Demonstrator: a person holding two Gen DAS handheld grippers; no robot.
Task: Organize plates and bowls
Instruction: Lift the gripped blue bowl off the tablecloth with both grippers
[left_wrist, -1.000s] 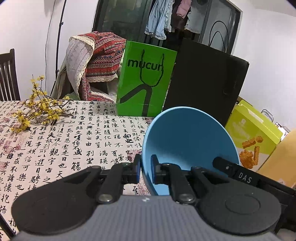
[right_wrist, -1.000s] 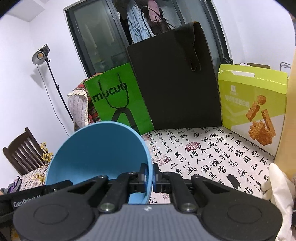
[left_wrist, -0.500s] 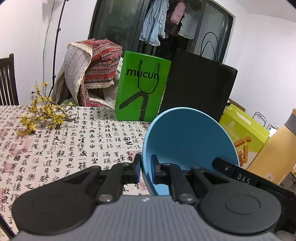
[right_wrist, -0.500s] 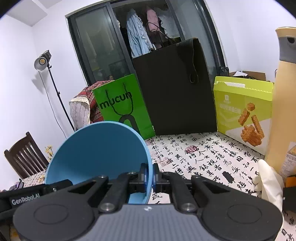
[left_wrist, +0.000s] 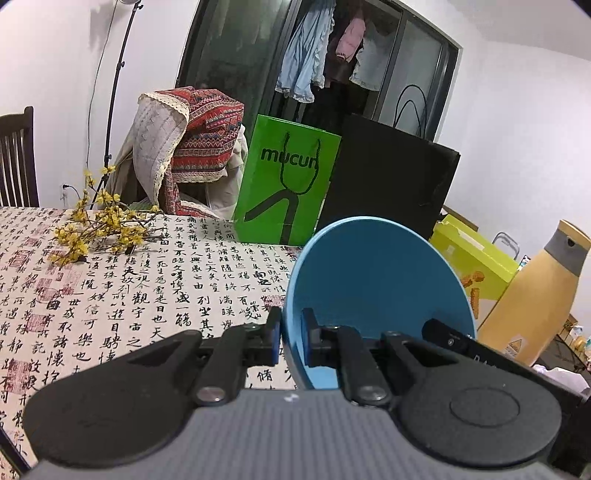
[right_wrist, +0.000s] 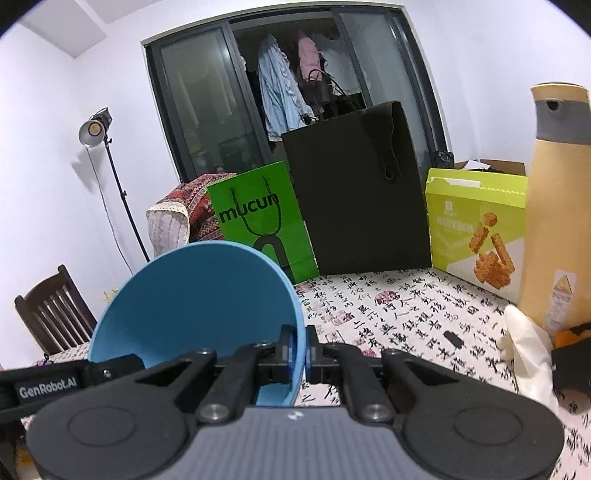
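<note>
The left gripper and the right gripper each pinch opposite sides of the rim of one blue bowl, jaws nearly closed on its thin wall. The bowl hangs above the table, apparently clear of the cloth, in front of a green bag and black bag.

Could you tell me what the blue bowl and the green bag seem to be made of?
Blue bowl: probably plastic or melamine; thin rim, even matte colour, no glaze shine. Ceramic cannot be ruled out.
Green bag: likely coated paper; stiff flat sides, sharp fold lines, slight sheen, cord handle.
</note>
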